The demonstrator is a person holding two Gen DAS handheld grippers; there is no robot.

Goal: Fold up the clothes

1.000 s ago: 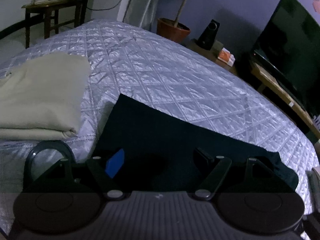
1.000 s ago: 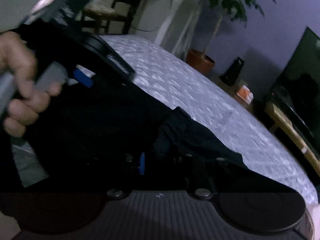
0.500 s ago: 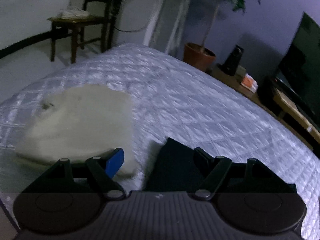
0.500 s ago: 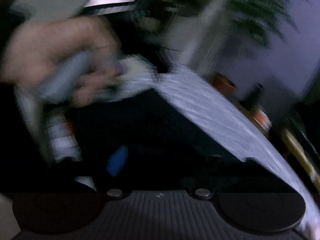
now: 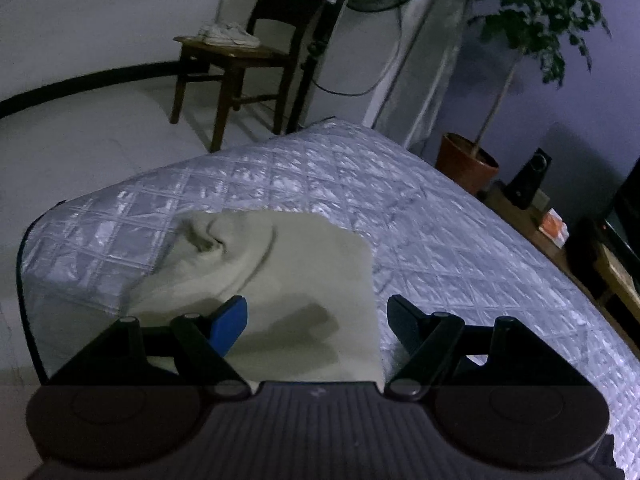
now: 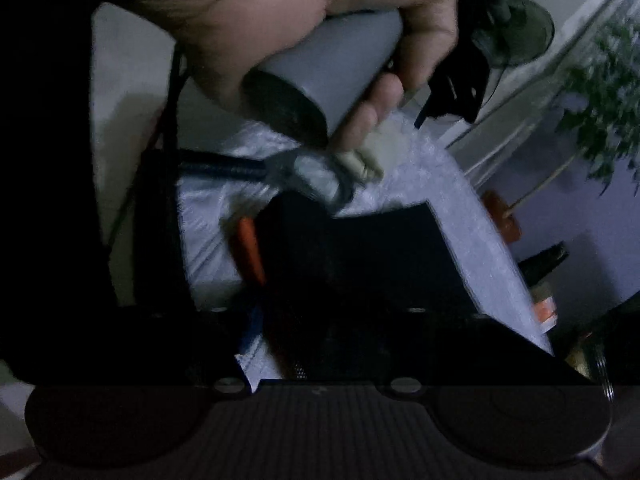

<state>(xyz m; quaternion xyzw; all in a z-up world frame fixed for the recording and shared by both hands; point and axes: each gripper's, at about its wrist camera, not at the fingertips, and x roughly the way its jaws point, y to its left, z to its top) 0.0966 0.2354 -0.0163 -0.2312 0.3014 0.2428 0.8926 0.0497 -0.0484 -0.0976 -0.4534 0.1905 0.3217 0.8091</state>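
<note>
My left gripper has its jaws spread wide and holds nothing; it hangs over the folded cream garment, which lies flat on the quilted silver bedspread toward the 6 to 7 o'clock part of the left wrist view. At 12 o'clock, beyond the bed, a wooden chair stands with pale shoes on its seat, and at 2 o'clock there is a potted plant. In the right wrist view my right gripper is lost in darkness and blur — I cannot tell if its jaws are spread or pressed together. Just ahead of it, at the centre, lies the dark garment on the same bedspread, one straight edge and a corner showing at 1 o'clock. At 12 o'clock a hand grips a grey handle — very near the camera.
</note>
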